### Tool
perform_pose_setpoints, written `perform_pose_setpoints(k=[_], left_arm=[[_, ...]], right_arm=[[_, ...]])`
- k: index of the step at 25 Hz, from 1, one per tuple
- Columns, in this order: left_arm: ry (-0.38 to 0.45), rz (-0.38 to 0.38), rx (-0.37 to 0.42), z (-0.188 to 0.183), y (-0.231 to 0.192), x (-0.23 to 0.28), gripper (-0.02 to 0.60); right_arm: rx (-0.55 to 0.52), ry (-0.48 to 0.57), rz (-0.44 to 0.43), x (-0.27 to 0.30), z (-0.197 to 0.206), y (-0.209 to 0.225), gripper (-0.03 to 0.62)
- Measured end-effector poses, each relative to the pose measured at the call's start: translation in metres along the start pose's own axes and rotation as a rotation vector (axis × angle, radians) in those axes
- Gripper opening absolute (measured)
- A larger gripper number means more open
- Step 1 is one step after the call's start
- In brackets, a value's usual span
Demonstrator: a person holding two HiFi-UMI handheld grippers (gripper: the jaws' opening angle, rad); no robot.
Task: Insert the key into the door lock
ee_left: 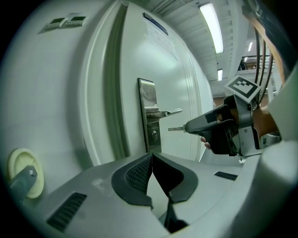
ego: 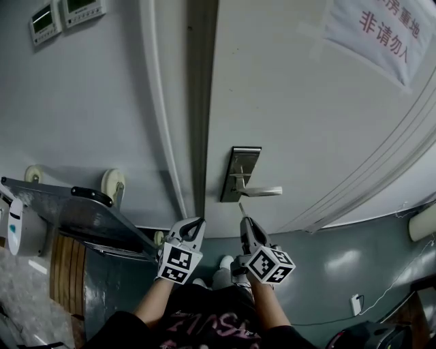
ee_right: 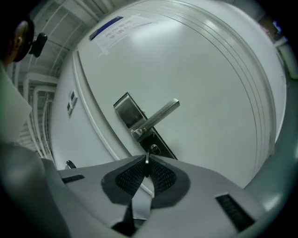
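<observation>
A silver lock plate [ego: 240, 174] with a lever handle [ego: 262, 191] sits on the white door. My right gripper [ego: 243, 219] is shut on a small metal key [ego: 240, 208] whose blade points at the plate from just below it. In the right gripper view the key [ee_right: 147, 160] sticks up between the pads, a short way from the keyhole [ee_right: 154, 149] under the handle [ee_right: 158, 116]. From the left gripper view, the key [ee_left: 176, 128] is level with the keyhole [ee_left: 154, 135] and apart from it. My left gripper [ego: 193, 225] is shut and empty, left of the right one.
A metal platform cart [ego: 68, 211] is tipped against the wall at left, its wheels [ego: 112, 183] showing. The door frame [ego: 170, 102] runs just left of the lock plate. A paper notice [ego: 381, 31] is taped on the door, and two wall panels [ego: 46, 20] sit at upper left.
</observation>
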State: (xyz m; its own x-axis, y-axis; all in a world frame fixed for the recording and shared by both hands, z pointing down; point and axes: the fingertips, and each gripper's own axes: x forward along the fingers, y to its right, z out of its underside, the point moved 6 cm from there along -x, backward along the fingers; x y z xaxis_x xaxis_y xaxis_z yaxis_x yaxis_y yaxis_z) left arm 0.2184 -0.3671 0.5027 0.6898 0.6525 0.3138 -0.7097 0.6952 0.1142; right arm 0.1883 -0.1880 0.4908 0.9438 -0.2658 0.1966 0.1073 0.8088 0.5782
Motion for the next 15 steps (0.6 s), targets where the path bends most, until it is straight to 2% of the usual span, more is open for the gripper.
perform_pose_setpoints(k=[5, 10, 15], left_arm=[[-0.004, -0.018, 0.030, 0.010, -0.004, -0.006, 0.014], [-0.005, -0.031, 0.027, 0.010, -0.009, -0.004, 0.014], [0.003, -0.028, 0.050, 0.003, -0.013, 0.006, 0.014]], right_arm=[[0.150, 0.008, -0.028, 0.006, 0.008, 0.004, 0.078], [0.182, 0.029, -0.029, 0.012, 0.006, 0.008, 0.078], [0.305, 0.053, -0.048, 0.021, -0.001, 0.012, 0.078]])
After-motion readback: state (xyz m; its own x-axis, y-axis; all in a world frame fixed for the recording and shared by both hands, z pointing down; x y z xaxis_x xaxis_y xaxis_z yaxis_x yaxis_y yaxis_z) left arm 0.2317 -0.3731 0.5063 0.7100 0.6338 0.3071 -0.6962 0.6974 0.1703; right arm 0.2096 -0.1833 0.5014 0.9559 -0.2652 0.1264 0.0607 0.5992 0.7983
